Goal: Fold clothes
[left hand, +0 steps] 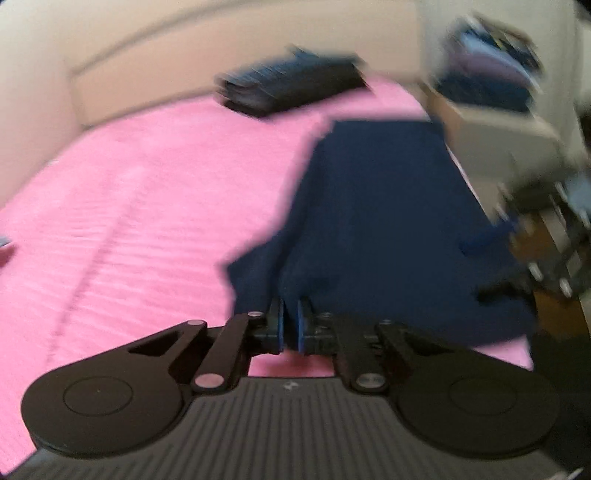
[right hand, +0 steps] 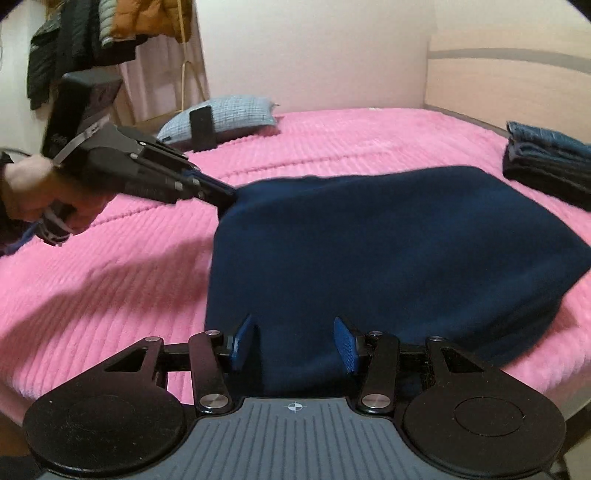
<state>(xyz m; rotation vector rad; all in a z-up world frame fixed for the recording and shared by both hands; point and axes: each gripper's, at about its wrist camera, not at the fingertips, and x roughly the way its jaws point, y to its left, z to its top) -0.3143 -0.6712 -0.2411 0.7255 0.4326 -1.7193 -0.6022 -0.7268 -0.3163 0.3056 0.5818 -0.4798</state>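
A navy blue garment (right hand: 388, 258) lies folded on the pink bedspread (right hand: 110, 277); it also shows in the blurred left wrist view (left hand: 369, 221). My left gripper (left hand: 290, 325) is shut on the garment's edge and holds that corner lifted; it shows from outside in the right wrist view (right hand: 225, 194), pinching the far left corner. My right gripper (right hand: 293, 343) is open, its blue pads (right hand: 242, 343) on either side of the garment's near edge, over the cloth. The right gripper shows blurred at the right of the left wrist view (left hand: 546, 251).
A stack of folded dark clothes (right hand: 546, 166) sits at the bed's right; it also shows in the left wrist view (left hand: 291, 86). A blue-grey pillow (right hand: 229, 114) with a dark phone-like object (right hand: 202, 127) lies far left. Jackets hang on a rack (right hand: 92, 33). A wooden headboard (right hand: 509, 77) is behind.
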